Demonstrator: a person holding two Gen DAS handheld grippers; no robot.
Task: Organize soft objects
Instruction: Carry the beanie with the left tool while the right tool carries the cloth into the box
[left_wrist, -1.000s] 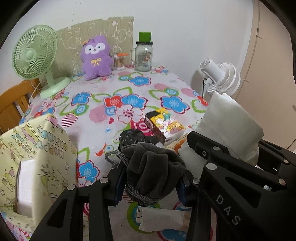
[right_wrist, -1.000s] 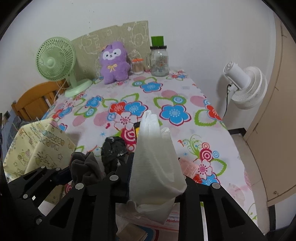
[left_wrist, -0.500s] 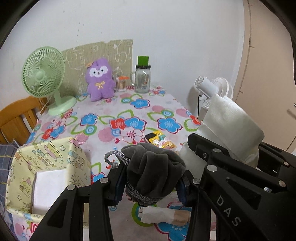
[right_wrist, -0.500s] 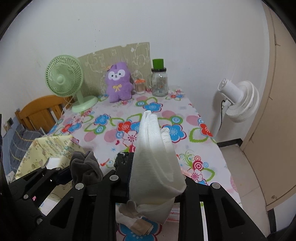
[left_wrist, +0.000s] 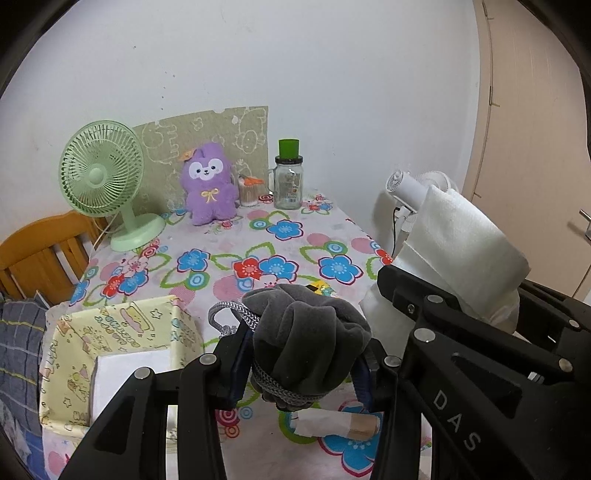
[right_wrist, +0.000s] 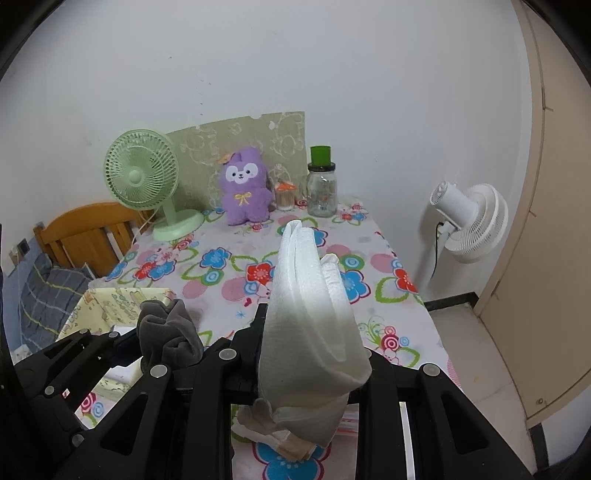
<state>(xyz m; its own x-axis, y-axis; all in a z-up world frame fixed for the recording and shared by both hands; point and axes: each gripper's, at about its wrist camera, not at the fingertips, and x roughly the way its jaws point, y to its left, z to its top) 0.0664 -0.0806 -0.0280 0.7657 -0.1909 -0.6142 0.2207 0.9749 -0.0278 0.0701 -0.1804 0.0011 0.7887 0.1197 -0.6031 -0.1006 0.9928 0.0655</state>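
My left gripper (left_wrist: 301, 354) is shut on a bunched grey fleece pouch (left_wrist: 306, 339) with a braided grey cord, held above the flowered table (left_wrist: 280, 236). Close on its right, my right gripper (right_wrist: 306, 365) is shut on a folded white cloth (right_wrist: 306, 314) that stands up tall between the fingers. The same cloth (left_wrist: 461, 251) fills the right side of the left wrist view, and the pouch (right_wrist: 166, 336) shows at lower left of the right wrist view. A yellow printed fabric box (left_wrist: 122, 325) stands open below left, with something white (left_wrist: 129, 373) inside.
At the table's back stand a green desk fan (left_wrist: 101, 173), a purple plush (left_wrist: 208, 184), a small swab holder (left_wrist: 248, 190) and a green-lidded jar (left_wrist: 289, 177). A rolled white bandage (left_wrist: 332, 424) lies under the grippers. A wooden chair (left_wrist: 37, 254) is left, a white fan (right_wrist: 469, 221) and door right.
Both grippers have risen together with the pouch and the cloth still held. The table sits lower in both views and the inside of the yellow box has come into sight.
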